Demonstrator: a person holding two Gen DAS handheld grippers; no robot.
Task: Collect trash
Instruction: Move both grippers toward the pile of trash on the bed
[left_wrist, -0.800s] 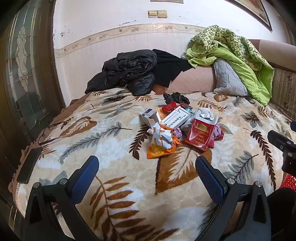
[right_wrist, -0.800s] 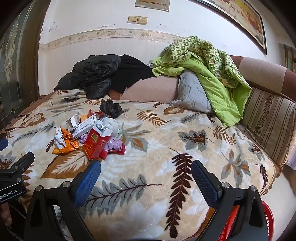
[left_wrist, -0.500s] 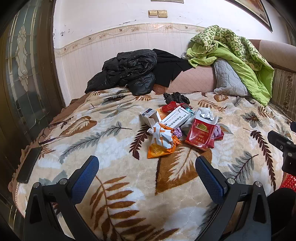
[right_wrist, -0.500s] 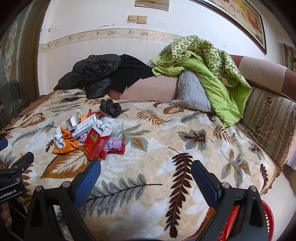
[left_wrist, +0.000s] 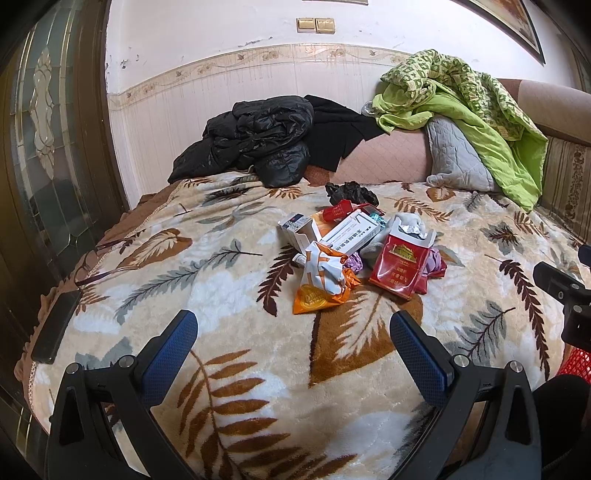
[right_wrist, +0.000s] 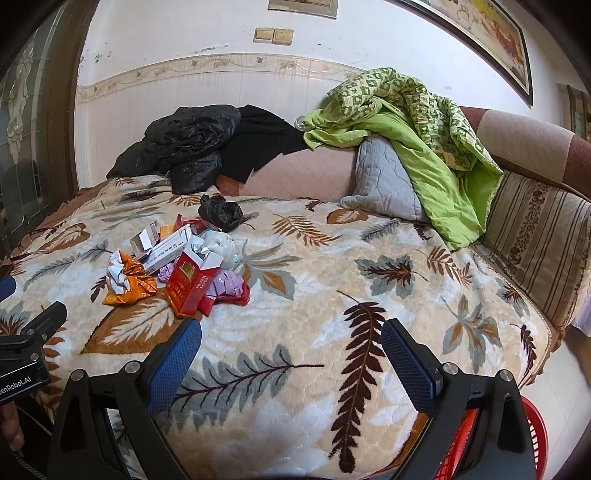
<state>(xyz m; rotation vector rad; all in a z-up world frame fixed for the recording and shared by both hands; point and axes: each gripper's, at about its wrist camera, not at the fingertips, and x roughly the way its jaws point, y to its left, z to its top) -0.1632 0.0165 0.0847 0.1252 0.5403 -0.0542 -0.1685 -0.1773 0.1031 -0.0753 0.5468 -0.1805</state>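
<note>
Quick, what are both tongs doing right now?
Left tongs: open, holding nothing.
Right tongs: open, holding nothing.

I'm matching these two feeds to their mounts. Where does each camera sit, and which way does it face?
Left wrist: on the left gripper, looking down across the bed at the trash pile; its open blue fingers show.
Right wrist: on the right gripper, facing the leaf blanket; open fingers show, red basket below.
Shared: pile, black jacket, green quilt.
</note>
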